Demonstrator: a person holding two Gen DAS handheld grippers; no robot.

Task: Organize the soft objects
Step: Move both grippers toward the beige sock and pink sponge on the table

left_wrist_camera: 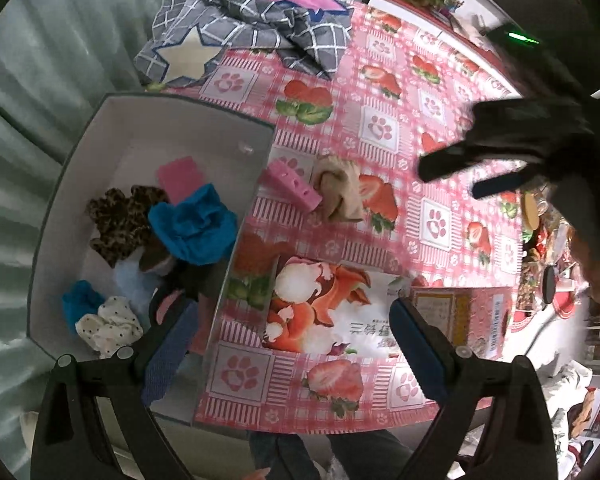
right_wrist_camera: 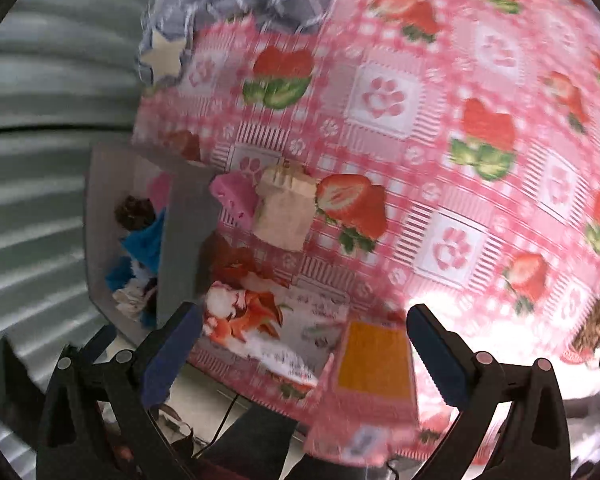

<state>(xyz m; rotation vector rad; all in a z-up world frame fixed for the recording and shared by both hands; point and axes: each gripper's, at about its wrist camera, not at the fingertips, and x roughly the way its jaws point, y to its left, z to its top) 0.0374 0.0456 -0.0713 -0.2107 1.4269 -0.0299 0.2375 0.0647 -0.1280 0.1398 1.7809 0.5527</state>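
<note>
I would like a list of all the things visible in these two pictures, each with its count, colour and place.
box: one, white, open, at the table's left edge
soft items in box: several; blue, leopard-print, pink, white dotted
pink sponge: one, on the table beside the box wall
beige cloth: one, bunched, touching the sponge's right
checked fabric: one, grey with star patch, far table edge
tissue pack: one, white and orange print, near edge
pink carton: one, beside the pack
tablecloth: one, pink, strawberries and paws
left gripper: open, empty
right gripper: open, empty

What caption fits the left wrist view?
Open left gripper above white box of soft items; pink sponge and beige cloth remain outside.
</note>
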